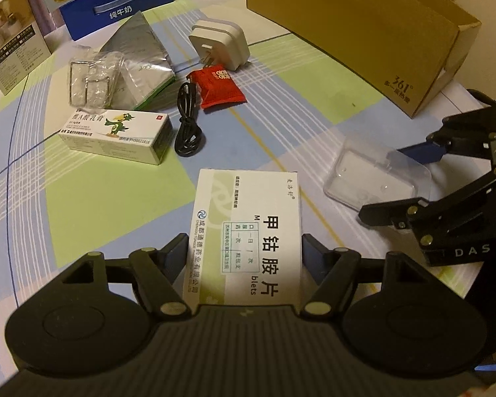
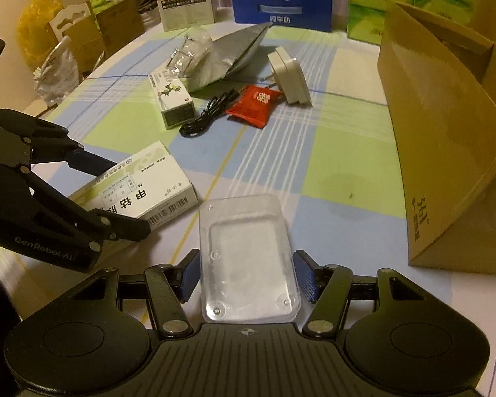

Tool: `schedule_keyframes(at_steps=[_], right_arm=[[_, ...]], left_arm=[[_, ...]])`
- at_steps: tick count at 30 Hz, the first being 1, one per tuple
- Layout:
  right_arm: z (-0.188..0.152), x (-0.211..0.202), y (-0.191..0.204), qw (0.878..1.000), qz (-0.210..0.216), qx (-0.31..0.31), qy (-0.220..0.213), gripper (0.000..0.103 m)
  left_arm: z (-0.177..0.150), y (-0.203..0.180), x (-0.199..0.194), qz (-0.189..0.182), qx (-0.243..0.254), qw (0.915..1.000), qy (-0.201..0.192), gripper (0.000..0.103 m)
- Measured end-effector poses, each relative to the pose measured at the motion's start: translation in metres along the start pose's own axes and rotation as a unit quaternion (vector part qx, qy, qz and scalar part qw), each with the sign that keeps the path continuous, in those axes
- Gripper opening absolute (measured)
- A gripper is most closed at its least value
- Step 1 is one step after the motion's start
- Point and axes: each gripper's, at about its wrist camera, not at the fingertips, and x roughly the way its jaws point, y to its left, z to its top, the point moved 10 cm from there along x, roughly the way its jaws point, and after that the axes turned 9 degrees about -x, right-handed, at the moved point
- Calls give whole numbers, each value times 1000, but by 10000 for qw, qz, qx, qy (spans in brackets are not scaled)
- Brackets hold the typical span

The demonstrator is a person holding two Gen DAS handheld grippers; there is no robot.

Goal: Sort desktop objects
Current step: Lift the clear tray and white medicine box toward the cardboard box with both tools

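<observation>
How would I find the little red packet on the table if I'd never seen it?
Start at the big brown cardboard box on the checked tablecloth. Just left of it stands a white plug adapter; the red packet lies against its near side, beside a coiled black cable. It is the only red thing there.

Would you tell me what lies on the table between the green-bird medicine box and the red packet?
A coiled black cable lies between the green-bird medicine box and the red packet; the left wrist view shows it best, and the right wrist view confirms it.
</observation>
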Motion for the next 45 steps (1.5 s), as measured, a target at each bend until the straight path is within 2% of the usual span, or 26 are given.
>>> schedule_keyframes(at_steps=[30, 37, 45], right_arm=[[-6, -1, 1, 9993, -269, -7, -268, 54], [-4, -12, -3, 9987, -326, 145, -365, 54], [6, -41, -9, 9966, -472, 281, -614, 53]], left_arm=[[-5, -4, 1, 123, 131, 9998, -72, 67], [-5, -4, -3, 95, -81, 9999, -99, 67], [7, -8, -28, 150, -339, 9988, -325, 67]])
